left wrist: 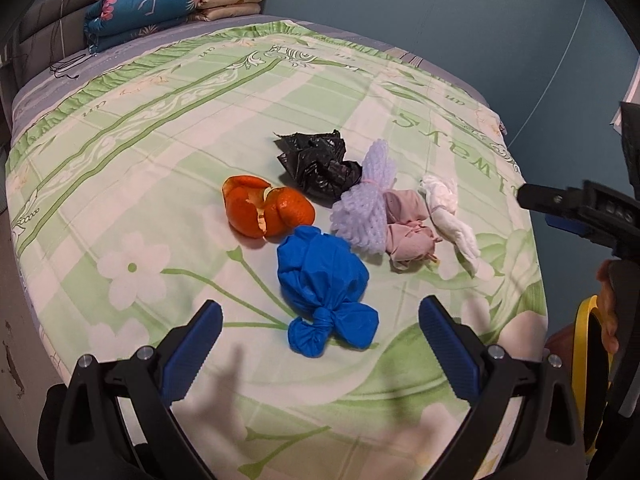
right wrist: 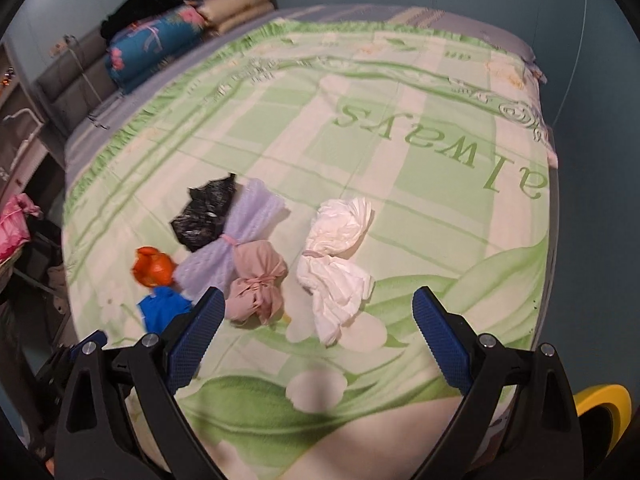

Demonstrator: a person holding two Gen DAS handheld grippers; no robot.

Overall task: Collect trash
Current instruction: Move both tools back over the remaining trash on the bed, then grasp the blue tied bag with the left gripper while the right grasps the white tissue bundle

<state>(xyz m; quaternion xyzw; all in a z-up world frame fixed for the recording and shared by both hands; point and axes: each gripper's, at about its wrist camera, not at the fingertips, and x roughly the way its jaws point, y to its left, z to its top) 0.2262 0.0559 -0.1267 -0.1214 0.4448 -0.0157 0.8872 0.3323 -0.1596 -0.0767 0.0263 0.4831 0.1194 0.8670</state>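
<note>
Both sets of fingers are standing spread wide, grasping nothing: the left gripper (left wrist: 320,344) is hovering just short of the blue knotted bag (left wrist: 320,280), the right gripper (right wrist: 318,330) before the white bundle (right wrist: 334,268). All the trash is lying clustered on the bed (left wrist: 160,120).

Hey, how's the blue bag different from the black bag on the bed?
The blue bag is knotted shut at one end into a rounded bundle; the black bag is loosely crumpled, with no knot visible. The blue bag lies nearest the left gripper, between its open jaws; the black bag lies farther back, touching the purple foam net. Both are thin plastic resting on the bedsheet.
</note>
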